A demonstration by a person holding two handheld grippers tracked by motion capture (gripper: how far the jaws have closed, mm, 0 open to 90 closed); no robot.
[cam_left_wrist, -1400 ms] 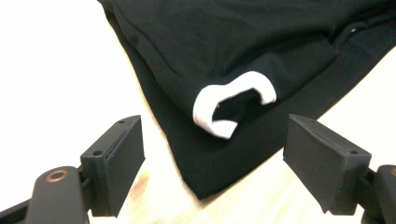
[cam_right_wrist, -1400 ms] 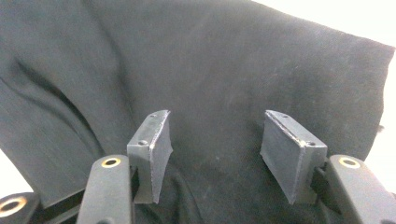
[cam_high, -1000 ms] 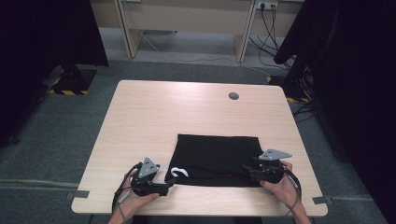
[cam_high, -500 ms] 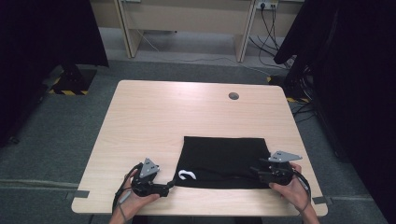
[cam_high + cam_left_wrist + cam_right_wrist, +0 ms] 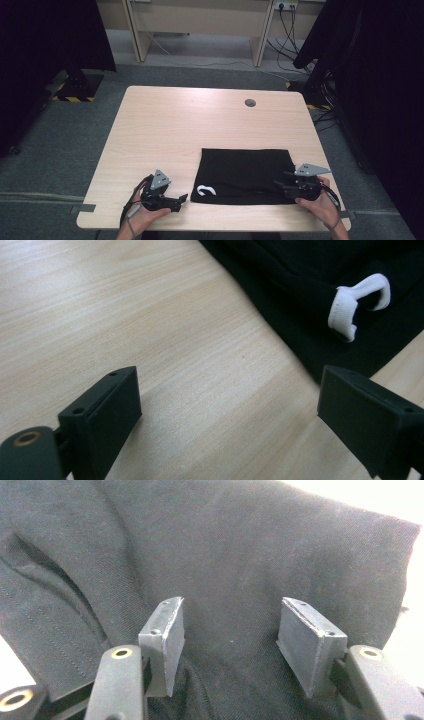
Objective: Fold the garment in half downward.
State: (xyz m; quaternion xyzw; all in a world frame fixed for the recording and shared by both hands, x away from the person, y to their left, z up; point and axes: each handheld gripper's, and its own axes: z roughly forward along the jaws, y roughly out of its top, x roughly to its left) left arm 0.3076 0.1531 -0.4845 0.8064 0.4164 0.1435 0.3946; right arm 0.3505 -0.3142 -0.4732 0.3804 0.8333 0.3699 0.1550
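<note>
cloth (image 5: 245,172) shifted right, 2 claws, 1 table (image 5: 200,120)

high view: above near edge, looks forward-down on whole table (image 5: 165,125)
left gripper view: low, close, faces cloth (image 5: 300,305) corner
right gripper view: close over cloth
shared: cloth

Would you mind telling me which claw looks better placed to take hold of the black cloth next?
Probably the right claw: its open jaws already sit over the black cloth, whereas the left claw stands open over bare table beside the cloth's edge.
</note>
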